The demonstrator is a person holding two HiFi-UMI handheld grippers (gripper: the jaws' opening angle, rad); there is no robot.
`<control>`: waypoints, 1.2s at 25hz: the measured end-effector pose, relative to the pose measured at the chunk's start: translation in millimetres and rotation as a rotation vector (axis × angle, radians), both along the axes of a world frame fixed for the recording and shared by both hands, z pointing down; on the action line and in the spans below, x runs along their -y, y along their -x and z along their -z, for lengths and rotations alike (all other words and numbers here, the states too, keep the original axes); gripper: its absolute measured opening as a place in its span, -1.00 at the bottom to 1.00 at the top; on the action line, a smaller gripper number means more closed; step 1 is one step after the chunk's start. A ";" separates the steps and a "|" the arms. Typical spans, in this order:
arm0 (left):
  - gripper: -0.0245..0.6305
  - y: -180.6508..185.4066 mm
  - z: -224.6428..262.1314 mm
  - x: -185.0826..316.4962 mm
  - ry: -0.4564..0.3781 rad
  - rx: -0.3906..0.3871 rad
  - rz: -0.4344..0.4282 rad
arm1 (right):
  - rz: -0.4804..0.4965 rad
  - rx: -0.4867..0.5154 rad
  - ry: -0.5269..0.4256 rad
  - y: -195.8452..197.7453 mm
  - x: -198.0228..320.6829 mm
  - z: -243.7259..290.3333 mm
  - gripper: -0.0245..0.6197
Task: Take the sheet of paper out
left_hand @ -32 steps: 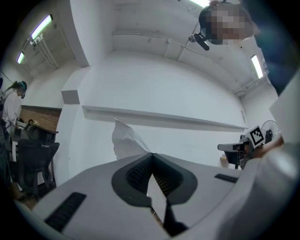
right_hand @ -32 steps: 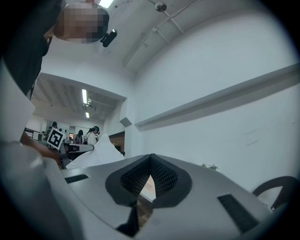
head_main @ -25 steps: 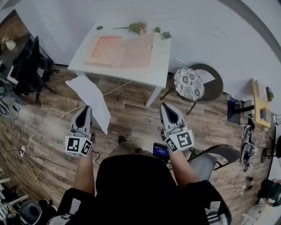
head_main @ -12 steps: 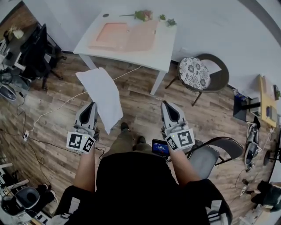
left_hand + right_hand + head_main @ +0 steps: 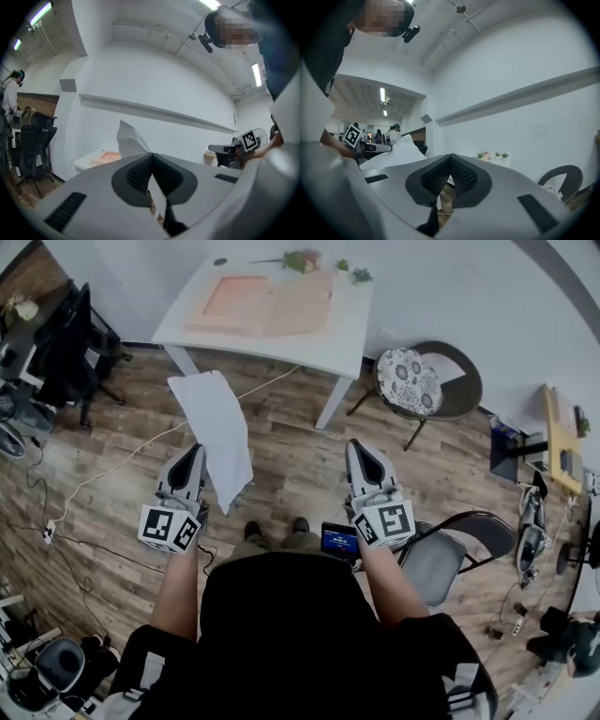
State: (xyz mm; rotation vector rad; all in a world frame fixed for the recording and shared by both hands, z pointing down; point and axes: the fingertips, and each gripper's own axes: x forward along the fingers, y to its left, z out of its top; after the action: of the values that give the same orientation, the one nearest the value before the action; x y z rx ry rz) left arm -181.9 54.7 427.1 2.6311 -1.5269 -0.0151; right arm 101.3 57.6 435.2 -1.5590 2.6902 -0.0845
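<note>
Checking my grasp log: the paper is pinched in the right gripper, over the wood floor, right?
No. The left gripper pinches the paper, not the right gripper, which is shut on nothing. The head view shows it, over the wood floor as you said.

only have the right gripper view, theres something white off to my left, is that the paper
observer: Yes, that's the sheet of paper; the left gripper is shut on it.
operator: is it clear of the table
observer: Yes, it hangs over the wooden floor, apart from the white table.
operator: whats on the table
observer: A pink mat lies flat on it.
</note>
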 end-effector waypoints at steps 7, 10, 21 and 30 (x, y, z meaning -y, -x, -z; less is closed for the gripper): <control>-0.92 34.6 -1.6 3.9 0.015 -0.008 -0.012 | -0.008 -0.010 0.002 28.0 6.5 3.4 -0.90; -0.92 40.8 -4.9 1.0 0.022 -0.014 -0.012 | -0.010 -0.015 0.010 35.9 4.8 0.6 -0.90; -0.92 44.3 -9.8 -8.7 0.030 -0.027 -0.019 | -0.017 -0.016 0.007 39.5 -6.5 -2.4 -0.90; -0.92 35.2 -13.2 -6.5 0.046 -0.039 -0.034 | -0.030 -0.009 0.019 31.0 -8.0 -5.3 -0.90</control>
State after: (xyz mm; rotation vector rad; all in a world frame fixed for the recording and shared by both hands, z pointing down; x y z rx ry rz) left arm -217.1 61.2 440.3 2.6044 -1.4530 -0.0273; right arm 70.2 65.6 440.5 -1.6080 2.6798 -0.1026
